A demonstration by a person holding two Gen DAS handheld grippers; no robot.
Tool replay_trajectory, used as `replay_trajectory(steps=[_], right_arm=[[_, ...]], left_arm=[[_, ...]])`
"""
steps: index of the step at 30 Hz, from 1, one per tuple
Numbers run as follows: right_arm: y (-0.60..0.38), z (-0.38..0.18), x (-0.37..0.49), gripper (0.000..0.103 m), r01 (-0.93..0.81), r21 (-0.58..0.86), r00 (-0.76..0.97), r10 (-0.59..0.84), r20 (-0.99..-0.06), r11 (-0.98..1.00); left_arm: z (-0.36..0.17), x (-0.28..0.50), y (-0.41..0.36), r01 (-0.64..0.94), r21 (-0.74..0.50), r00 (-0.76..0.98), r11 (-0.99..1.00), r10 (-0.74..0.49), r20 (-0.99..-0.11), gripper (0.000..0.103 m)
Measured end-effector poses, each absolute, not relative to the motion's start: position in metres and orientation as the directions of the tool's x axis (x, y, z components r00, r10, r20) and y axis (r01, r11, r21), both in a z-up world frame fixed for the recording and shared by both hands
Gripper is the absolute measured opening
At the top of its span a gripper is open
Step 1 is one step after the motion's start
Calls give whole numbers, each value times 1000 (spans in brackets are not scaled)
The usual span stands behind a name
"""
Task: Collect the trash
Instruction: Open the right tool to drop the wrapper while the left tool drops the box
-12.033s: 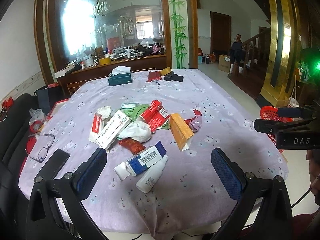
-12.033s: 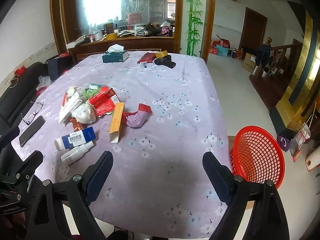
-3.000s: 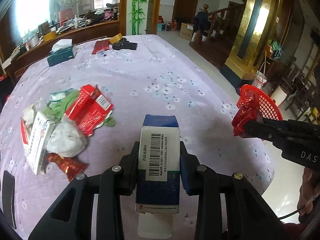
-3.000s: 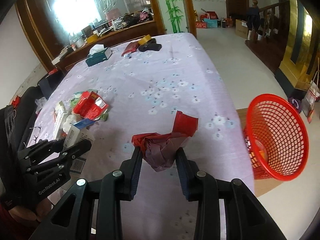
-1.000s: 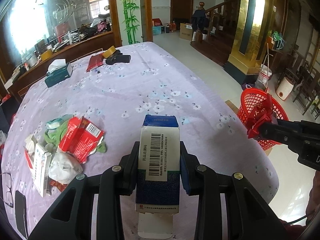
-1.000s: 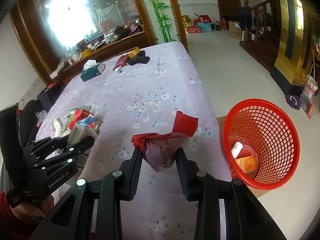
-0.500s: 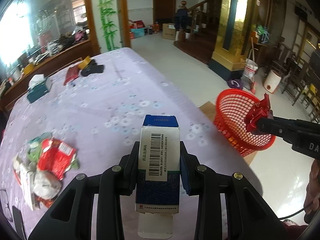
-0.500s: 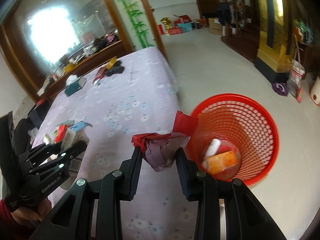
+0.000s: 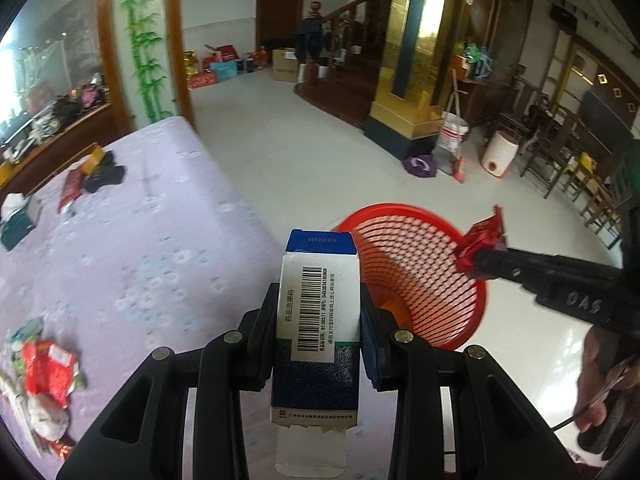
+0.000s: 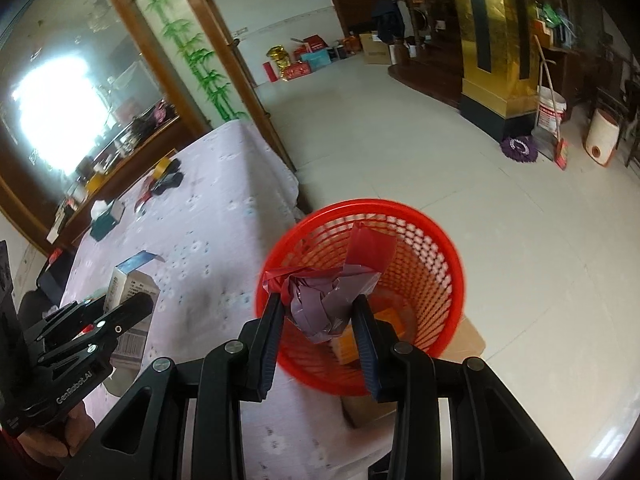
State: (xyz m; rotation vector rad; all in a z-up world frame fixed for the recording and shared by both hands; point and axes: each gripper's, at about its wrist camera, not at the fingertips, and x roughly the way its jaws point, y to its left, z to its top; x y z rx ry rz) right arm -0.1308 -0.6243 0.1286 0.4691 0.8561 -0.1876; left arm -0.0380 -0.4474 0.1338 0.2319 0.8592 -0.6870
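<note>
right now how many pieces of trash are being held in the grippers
2: a blue-and-white carton clamped in the left gripper, and a crumpled red wrapper in the right gripper over the red basket.

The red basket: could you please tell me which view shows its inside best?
The right wrist view: it looks down into the basket and shows an orange box at the bottom. The left wrist view shows its rim and wall only.

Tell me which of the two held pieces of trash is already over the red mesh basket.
The crumpled red wrapper in the right gripper, over the red mesh basket. The left gripper's blue-and-white barcoded box hangs beside the rim.
</note>
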Motion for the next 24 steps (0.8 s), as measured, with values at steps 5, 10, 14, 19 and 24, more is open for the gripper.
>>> replay_trajectory(steps=[5, 10, 14, 19, 24], right_arm=[[-644, 123, -123, 38, 332, 338, 634, 57, -771, 880], [-656, 113, -114, 38, 319, 331, 612, 74, -787, 888], [-663, 104, -108, 40, 310, 309, 591, 73, -803, 899], [-675, 96, -104, 46, 309, 309, 572, 84, -816, 900], [-685, 99, -105, 49, 320, 325, 581, 87, -809, 890]], left_arm=[[130, -37, -486, 659, -101, 419, 745, -475, -774, 34], [118, -29, -515, 663, -131, 376, 737, -479, -794, 34], [111, -24, -530, 657, -140, 366, 741, -476, -800, 34], [114, -20, -535, 635, -154, 377, 757, -477, -794, 58], [118, -16, -534, 623, -170, 375, 764, -482, -792, 58]])
